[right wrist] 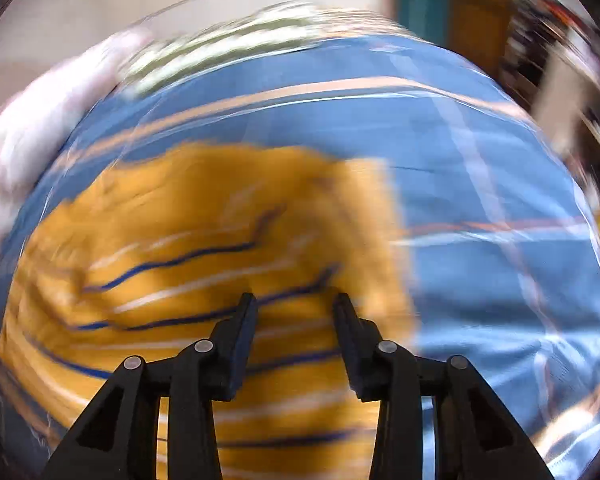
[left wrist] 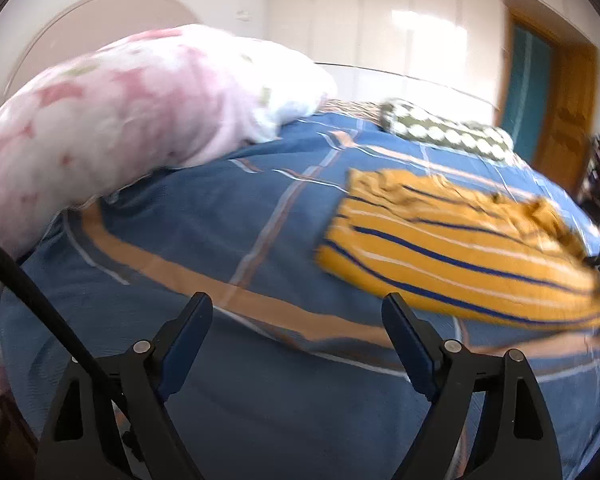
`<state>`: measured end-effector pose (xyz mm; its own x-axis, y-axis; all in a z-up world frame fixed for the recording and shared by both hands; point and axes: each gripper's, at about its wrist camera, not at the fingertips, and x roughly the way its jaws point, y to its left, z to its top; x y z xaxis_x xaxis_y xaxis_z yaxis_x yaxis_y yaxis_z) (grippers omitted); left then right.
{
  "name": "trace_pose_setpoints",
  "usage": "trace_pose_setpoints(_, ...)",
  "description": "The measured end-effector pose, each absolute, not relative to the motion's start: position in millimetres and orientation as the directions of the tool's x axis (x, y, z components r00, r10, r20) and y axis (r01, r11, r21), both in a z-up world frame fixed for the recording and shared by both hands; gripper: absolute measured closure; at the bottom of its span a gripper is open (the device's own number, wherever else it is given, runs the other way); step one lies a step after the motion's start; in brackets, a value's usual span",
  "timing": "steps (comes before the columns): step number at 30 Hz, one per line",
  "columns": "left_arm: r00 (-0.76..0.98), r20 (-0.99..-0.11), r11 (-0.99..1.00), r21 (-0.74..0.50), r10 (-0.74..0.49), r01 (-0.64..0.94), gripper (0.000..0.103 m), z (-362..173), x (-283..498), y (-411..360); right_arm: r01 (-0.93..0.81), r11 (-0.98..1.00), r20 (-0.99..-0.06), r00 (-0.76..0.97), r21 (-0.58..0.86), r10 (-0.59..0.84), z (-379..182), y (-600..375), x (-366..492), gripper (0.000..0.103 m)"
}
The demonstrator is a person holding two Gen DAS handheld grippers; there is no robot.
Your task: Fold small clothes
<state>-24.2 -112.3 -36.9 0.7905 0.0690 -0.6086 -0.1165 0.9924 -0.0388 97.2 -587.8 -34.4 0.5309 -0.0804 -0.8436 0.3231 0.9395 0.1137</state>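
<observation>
1. Lying on a blue plaid bedsheet [left wrist: 236, 216] is a mustard-yellow striped garment [left wrist: 452, 256], crumpled along its far edge, with dark blue and white stripes running across it.
2. From the left wrist view the garment sits to the right and a little beyond the left gripper [left wrist: 296, 304], well apart from it.
3. The left gripper has its jaws spread wide with nothing between them; only bare sheet shows in the gap.
4. A pink and white floral quilt [left wrist: 132, 120] is bunched at the far left of the bed, and a green and white patterned pillow [left wrist: 444, 128] lies at the far edge.
5. A wooden door frame [left wrist: 568, 112] stands at the far right of the room.
6. The right wrist view is heavily blurred; the right gripper [right wrist: 296, 300] hovers over the near part of the garment [right wrist: 204, 248].
7. Its jaws are parted, narrower than the left pair, and appear to pinch no cloth.
</observation>
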Motion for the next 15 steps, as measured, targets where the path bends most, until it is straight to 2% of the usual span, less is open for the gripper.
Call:
trace_pose_setpoints(1,0.784,-0.616,0.995,-0.021,0.068,-0.103,0.016,-39,-23,-118,0.348,0.928,-0.838,0.539,0.131,-0.083,-33,-600,89,0.042)
trace_pose_setpoints(4,0.766,-0.638,0.997,0.036,0.079,-0.073,0.016,-48,-16,-135,0.367,0.911,-0.816,0.575,0.186,-0.065,-22,-626,57,0.042)
trace_pose_setpoints(8,0.694,-0.717,0.998,0.038,0.061,-0.048,0.016,-69,-1,-141,0.295,0.902,-0.778,0.625,0.317,0.069,-14,-636,27,0.042)
trace_pose_setpoints(11,0.682,-0.728,0.997,0.046,0.072,-0.055,0.013,-77,5,-143,0.239,0.891,-0.759,0.631,0.386,0.160,-21,-628,19,0.042)
trace_pose_setpoints(15,0.689,-0.720,0.997,0.049,0.080,-0.065,0.011,-80,4,-144,0.217,0.919,-0.736,0.669,0.329,0.105,-16,-601,13,0.042)
